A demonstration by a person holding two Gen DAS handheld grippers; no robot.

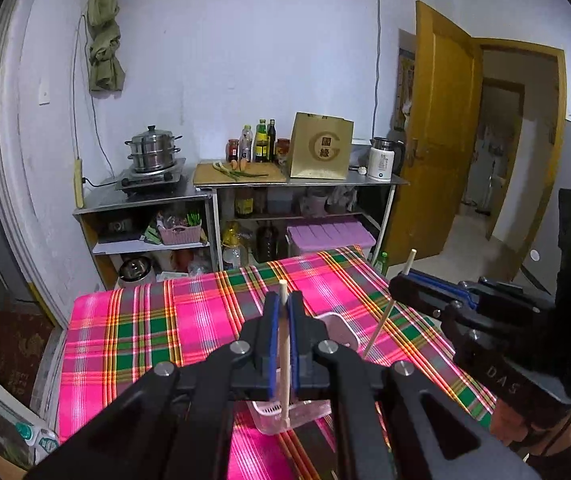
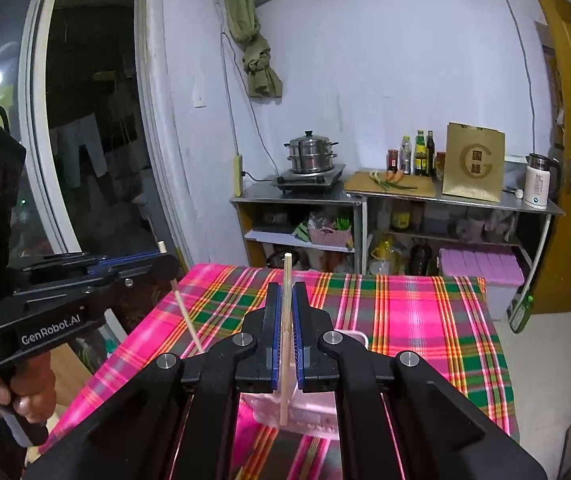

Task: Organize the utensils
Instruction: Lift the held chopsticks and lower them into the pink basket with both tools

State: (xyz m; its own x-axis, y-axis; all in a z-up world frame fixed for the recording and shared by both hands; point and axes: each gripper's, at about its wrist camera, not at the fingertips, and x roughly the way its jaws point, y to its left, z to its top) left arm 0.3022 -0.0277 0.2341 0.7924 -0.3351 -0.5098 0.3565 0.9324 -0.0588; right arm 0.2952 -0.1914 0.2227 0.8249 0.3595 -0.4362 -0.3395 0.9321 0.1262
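Plaid tablecloth [image 1: 145, 320] under pink basket [image 2: 313, 412]; left gripper [image 1: 283, 304] clamps one chopstick [image 1: 284, 360], right gripper [image 2: 285, 296] clamps second chopstick [image 2: 285, 340], both upright over basket.

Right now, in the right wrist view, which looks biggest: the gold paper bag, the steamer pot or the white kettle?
1. gold paper bag
2. steamer pot
3. white kettle, though its difference from the pot is slight; fisheye distortion near the edge makes that unsure.

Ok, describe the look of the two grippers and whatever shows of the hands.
Both are matte black with silver pivot bolts and blue finger pads. The left gripper body reads "GenRobot.AI"; the right gripper shows "DAS". A bare hand wraps the left grip; no sleeve shows.
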